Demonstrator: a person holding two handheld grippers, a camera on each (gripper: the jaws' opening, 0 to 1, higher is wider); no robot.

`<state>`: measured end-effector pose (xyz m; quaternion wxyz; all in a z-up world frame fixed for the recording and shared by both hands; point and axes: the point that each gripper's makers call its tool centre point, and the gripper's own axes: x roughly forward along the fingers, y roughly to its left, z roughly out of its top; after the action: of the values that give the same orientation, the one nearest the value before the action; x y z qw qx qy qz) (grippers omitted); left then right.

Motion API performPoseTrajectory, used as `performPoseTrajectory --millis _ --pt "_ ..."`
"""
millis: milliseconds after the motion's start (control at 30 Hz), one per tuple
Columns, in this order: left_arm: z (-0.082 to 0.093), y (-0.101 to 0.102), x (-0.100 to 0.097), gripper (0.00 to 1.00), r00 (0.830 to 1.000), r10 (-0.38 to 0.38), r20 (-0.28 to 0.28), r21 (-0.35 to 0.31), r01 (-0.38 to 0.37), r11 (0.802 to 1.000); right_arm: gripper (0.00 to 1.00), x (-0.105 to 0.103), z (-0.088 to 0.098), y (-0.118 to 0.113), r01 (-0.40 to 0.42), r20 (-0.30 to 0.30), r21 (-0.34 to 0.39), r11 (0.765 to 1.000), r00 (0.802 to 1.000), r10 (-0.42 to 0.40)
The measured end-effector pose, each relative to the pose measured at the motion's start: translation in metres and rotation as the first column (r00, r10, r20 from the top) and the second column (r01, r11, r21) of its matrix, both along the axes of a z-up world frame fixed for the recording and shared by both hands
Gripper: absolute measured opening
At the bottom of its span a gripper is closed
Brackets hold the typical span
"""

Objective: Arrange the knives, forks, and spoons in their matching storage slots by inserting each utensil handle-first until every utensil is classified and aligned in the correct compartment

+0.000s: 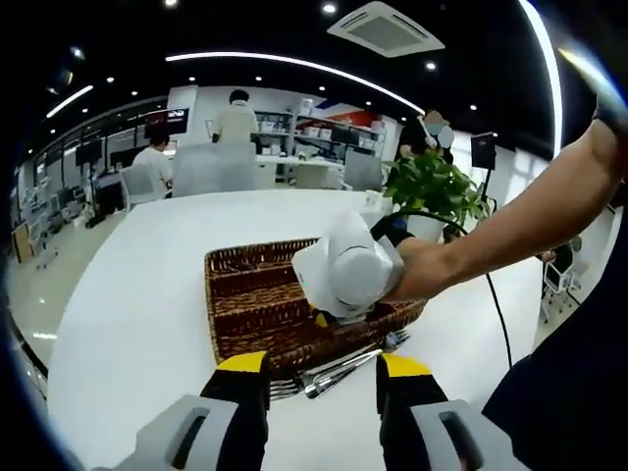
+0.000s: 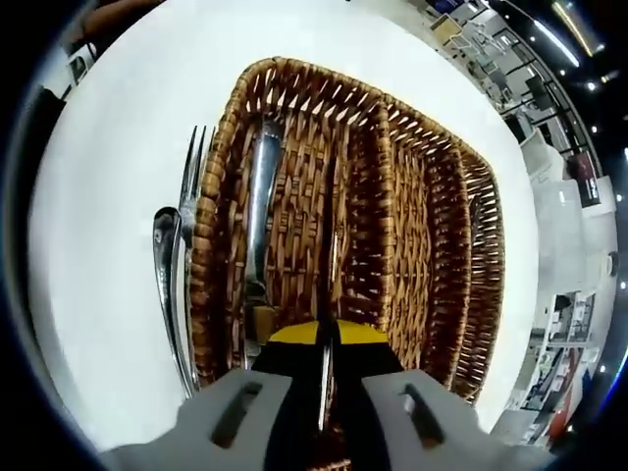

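**Right tongs feeding a utensil into the wicker tray, left tongs idle**

Ahead of the left gripper (image 1: pixel 322 378), left gripper view: jaws stand wide apart, nothing between them. Just beyond the tips lie loose utensils (image 1: pixel 339 365) on the white table (image 1: pixel 128 314), forks by the tines, touching the near wall of the wicker tray (image 1: pixel 250 299). The right gripper (image 1: pixel 348 270) hangs over the tray's near right part, held by a person's hand (image 1: pixel 422 270). That white body hides whatever it grips, plus part of the tray. Exact count of the loose pieces is hard to make out. A potted plant (image 1: pixel 432 186) sits past the tray.

Right gripper view: jaws nearly closed on a thin metal utensil (image 2: pixel 329 265), seen edge-on, running forward from the tips into a middle slot. Likely a knife, but type can't be confirmed; its gripped end is hidden. A piece of cutlery (image 2: pixel 260 211) lies in the slot left of the jaws. A fork (image 2: pixel 191 186) and spoon (image 2: pixel 167 265) lie outside the tray's left wall, on the table.

Handling guess: steel cutlery is stiff, light, smooth and slippery; thin pieces may pivot in the jaws. Best pinched mid-shaft or at the neck, flat faces against the pads.
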<state>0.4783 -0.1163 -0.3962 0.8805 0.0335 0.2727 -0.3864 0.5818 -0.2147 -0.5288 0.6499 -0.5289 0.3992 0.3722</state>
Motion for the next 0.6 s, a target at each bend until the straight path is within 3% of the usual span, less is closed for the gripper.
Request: performPoseTrajectory --millis 200,333,600 --pt "-0.0007 -0.0018 -0.0012 0.46 1.0 -0.005 0.001 0.008 0.005 1.0 0.03 -0.0008 0.0018 0.0008 -0.029 -0.033 0.046 0.999 0.999 0.031" --pt "-0.0025 -0.0032 -0.0046 0.46 1.0 -0.018 -0.001 0.021 0.018 1.0 0.06 -0.0026 0.0036 0.0033 -0.006 -0.051 0.087 0.996 0.999 0.011" --pt "-0.0036 -0.0021 -0.009 0.47 1.0 -0.027 0.002 0.037 0.027 0.999 0.11 -0.0032 0.0098 0.0091 0.005 -0.048 0.128 0.992 0.999 0.001"
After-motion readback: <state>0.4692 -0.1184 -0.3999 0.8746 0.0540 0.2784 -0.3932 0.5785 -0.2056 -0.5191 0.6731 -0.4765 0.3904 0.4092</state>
